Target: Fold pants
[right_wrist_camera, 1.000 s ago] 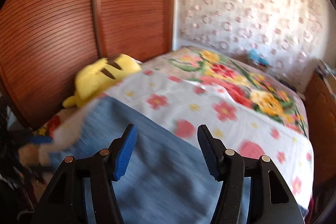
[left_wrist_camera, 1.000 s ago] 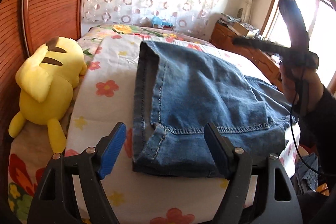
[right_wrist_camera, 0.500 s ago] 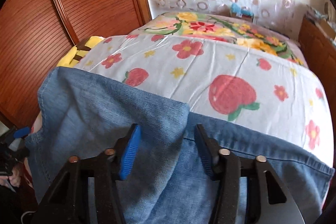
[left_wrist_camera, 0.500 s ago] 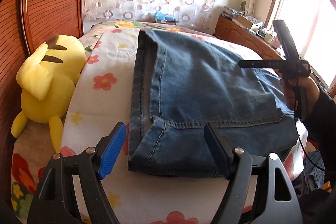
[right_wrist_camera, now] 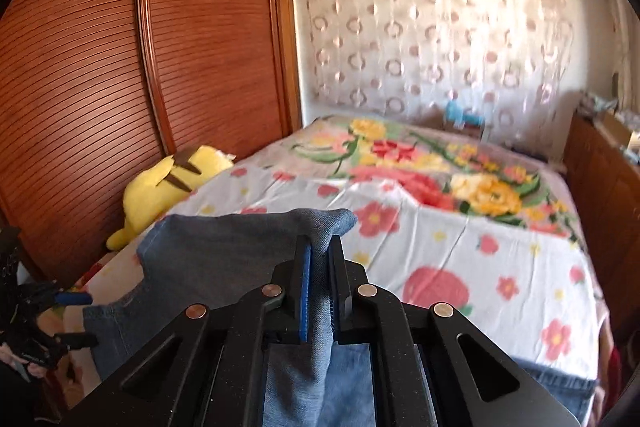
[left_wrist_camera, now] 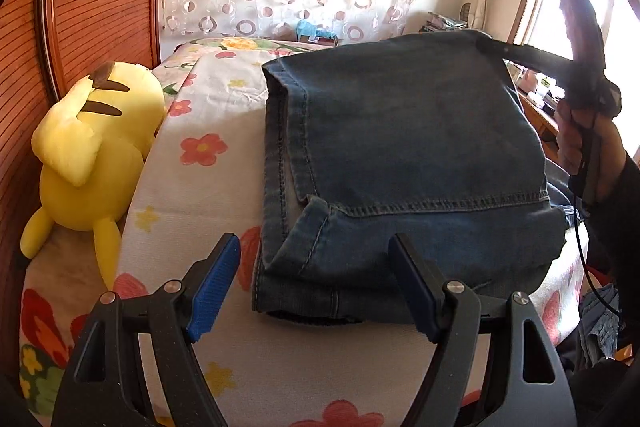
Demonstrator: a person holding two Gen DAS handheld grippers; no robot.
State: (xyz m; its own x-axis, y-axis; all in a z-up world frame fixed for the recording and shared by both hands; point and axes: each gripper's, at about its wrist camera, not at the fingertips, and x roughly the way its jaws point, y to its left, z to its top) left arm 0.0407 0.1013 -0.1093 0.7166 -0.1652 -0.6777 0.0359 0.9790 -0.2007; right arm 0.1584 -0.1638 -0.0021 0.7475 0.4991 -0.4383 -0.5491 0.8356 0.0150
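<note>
- The left gripper [left_wrist_camera: 312, 287] hovered with jaws wide apart, nothing between them, just short of the jeans' near hem.
- The jeans [left_wrist_camera: 400, 155] lay folded on the bed [left_wrist_camera: 208, 187].
- The right gripper [right_wrist_camera: 319, 279] was clamped on the jeans' raised far corner.
- A plush [left_wrist_camera: 92, 155] lay beside the jeans.

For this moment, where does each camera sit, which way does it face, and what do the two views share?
Left wrist: on the left gripper, open above the jeans' near edge, facing the curtain and window; shows the right gripper and the hand holding it.
Right wrist: on the right gripper, shut on a raised fold of jeans, facing wardrobe and curtain; the left gripper shows at the left edge.
Shared: jeans, yellow plush, floral bedspread.
</note>
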